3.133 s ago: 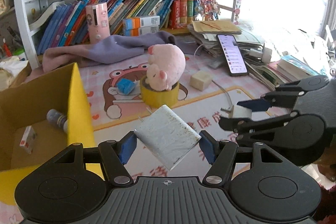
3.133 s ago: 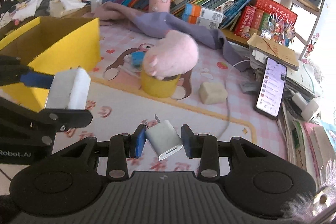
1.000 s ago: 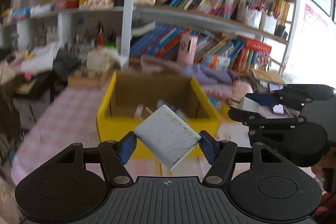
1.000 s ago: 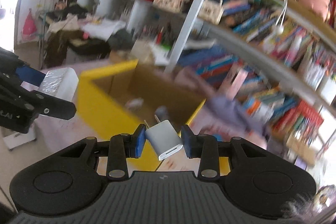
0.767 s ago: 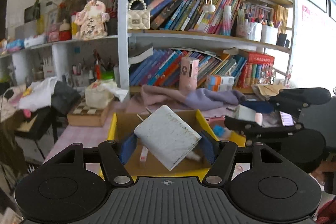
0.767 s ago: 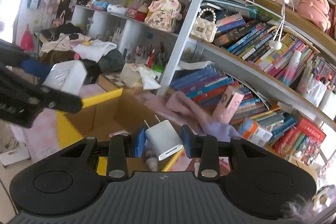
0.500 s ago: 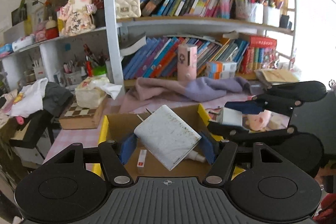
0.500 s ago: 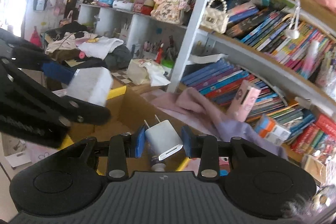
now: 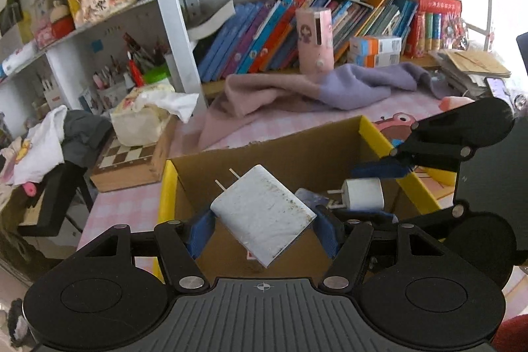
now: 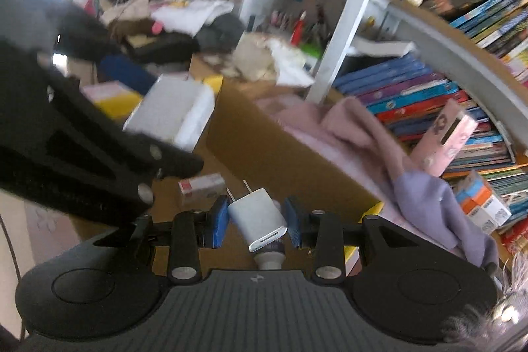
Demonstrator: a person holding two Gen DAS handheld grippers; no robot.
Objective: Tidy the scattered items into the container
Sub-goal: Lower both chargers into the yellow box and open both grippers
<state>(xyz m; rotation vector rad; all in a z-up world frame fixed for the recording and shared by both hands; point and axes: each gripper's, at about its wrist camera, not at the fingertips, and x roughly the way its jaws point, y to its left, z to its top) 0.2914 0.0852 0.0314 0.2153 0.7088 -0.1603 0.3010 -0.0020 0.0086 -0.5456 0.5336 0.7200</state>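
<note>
My left gripper (image 9: 262,225) is shut on a large white wall charger (image 9: 264,216) with two prongs, held tilted above the open yellow-edged cardboard box (image 9: 297,154). My right gripper (image 10: 255,221) is shut on a small white USB charger (image 10: 259,213), also above the box (image 10: 280,154). In the left wrist view the right gripper (image 9: 366,197) comes in from the right with the small charger (image 9: 361,194) over the box. In the right wrist view the large charger (image 10: 171,111) shows at the left, blurred. On the box floor lie a small red-and-white carton (image 10: 199,185) and a tube (image 10: 269,256).
A pink and purple cloth (image 9: 313,88) lies behind the box, by a pink cylinder (image 9: 313,38) and rows of books (image 9: 264,38). A wooden chess box (image 9: 132,160) with a tissue box (image 9: 142,117) stands left of the box. The table's left edge drops off there.
Both grippers have swung left from the mat and come down over the box, each still holding its charger. The box now fills the lower middle of both views.
</note>
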